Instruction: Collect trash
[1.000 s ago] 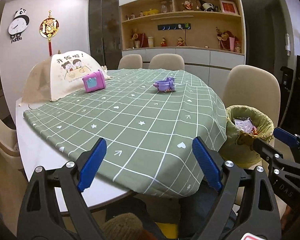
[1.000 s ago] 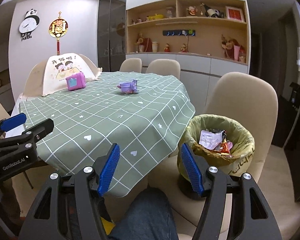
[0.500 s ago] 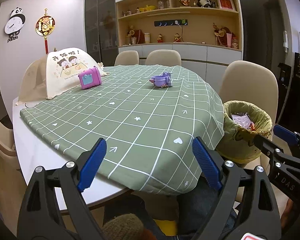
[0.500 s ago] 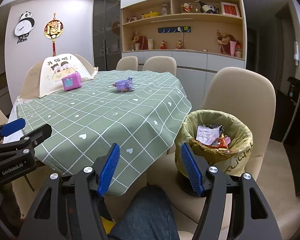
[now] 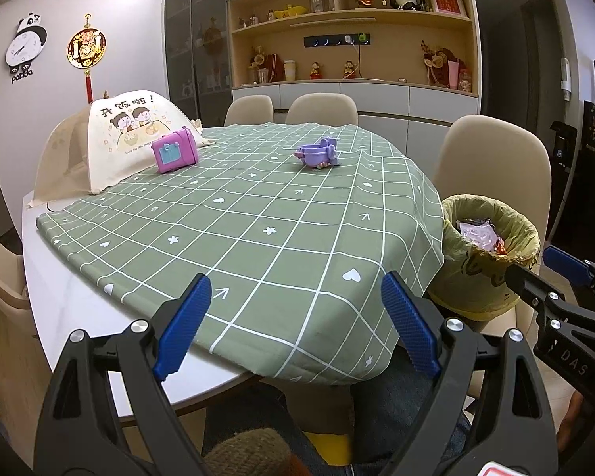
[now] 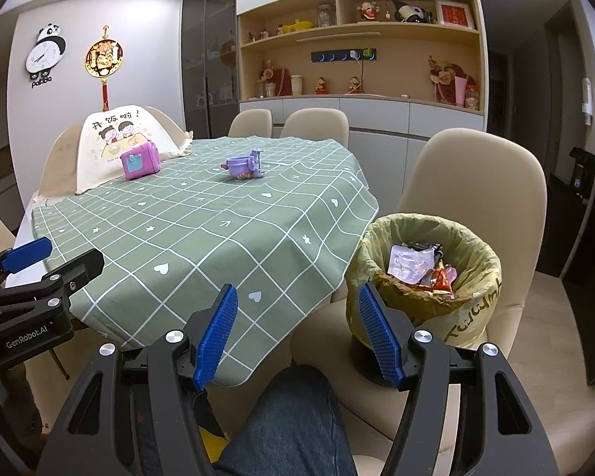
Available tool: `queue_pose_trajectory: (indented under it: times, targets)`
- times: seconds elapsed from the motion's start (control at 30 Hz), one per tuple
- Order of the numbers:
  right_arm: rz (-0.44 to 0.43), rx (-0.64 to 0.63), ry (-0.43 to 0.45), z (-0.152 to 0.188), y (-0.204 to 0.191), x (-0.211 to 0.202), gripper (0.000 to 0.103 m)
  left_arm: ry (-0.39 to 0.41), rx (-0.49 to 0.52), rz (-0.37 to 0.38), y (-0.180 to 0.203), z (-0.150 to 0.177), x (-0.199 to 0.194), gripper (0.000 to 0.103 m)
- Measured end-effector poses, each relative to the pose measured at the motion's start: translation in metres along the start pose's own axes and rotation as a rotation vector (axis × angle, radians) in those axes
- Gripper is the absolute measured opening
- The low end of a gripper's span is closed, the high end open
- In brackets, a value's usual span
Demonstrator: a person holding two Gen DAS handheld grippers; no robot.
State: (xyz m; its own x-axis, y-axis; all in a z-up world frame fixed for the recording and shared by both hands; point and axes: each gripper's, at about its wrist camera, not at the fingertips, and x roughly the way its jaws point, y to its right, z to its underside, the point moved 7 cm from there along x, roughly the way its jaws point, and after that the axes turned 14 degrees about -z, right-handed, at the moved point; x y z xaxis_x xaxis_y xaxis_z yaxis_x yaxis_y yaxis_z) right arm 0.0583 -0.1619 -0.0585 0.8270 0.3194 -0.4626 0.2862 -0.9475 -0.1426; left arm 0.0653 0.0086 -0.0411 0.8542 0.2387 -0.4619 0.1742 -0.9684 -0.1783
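Note:
A bin lined with a yellow-green bag (image 6: 448, 313) (image 5: 472, 273) stands on a beige chair seat at the table's right, holding crumpled wrappers (image 6: 416, 267). My left gripper (image 5: 295, 325) hangs open over the near edge of the green checked tablecloth (image 5: 258, 238), nothing between its blue pads. My right gripper (image 6: 297, 335) is open too, empty, held between the cloth's corner and the bin. Each gripper shows at the edge of the other's view. On the cloth sit a pink toy case (image 5: 174, 152) and a purple toy (image 5: 317, 154).
A cream mesh food cover (image 5: 111, 146) stands at the table's far left. Beige chairs (image 6: 476, 182) ring the table. A person's jeans-clad leg (image 6: 293, 424) is below the grippers. Shelves and cabinets line the back wall.
The views shift slightly, tilting a little; both grippers stay open and in place. Nothing on the table or in the bin has moved.

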Motion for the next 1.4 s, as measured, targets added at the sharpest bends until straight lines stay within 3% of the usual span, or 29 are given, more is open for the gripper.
queue_pose_trajectory:
  times: [1.23, 1.4]
  targets:
    - [0.008, 0.007, -0.007, 0.0, 0.001, 0.0, 0.06, -0.004, 0.012, 0.018, 0.004, 0.001, 0.003, 0.083]
    - [0.012, -0.016, -0.029, -0.013, 0.0, 0.01, 0.06, -0.023, -0.013, 0.014, -0.015, -0.024, 0.027, 0.083]
